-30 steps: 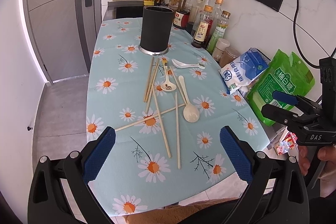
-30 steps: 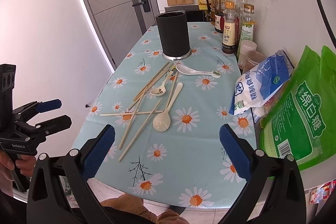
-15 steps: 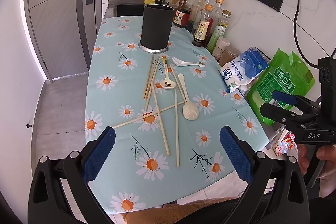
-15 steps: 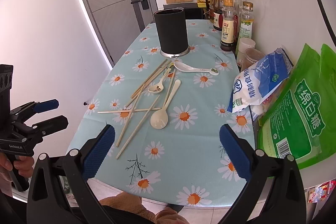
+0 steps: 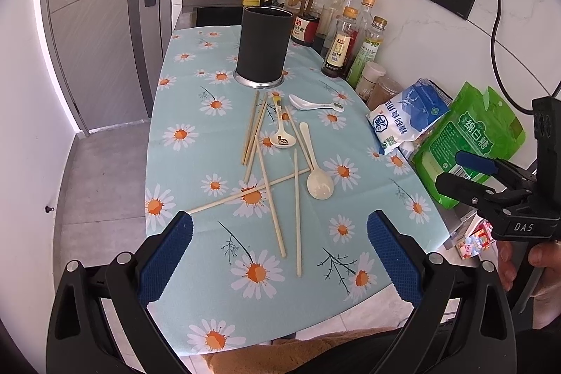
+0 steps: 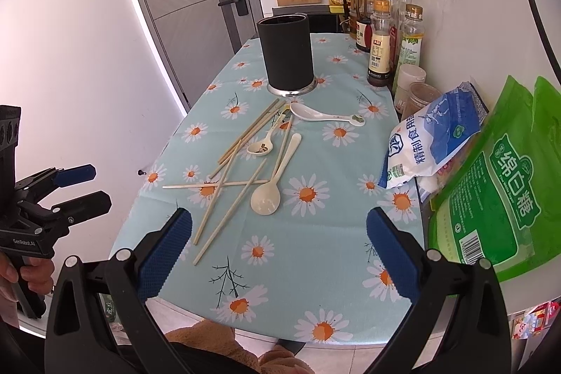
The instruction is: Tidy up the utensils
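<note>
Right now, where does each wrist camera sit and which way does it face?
Left wrist: on the left gripper, above the table's near edge, facing the black holder; own open fingers and the right gripper show at right.
Right wrist: on the right gripper, likewise facing the holder; the left gripper shows at left.
Shared: holder, chopsticks, cream spoon, green bag.

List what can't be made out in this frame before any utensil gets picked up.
- Inside of the black utensil holder: both views, its own wall hides any contents.
- Exact chopstick count: both views, the sticks cross and overlap.
- Seasoning bottles: labels too small to read.
- Green sugar bag: right wrist view, cut off by the edge.
</note>
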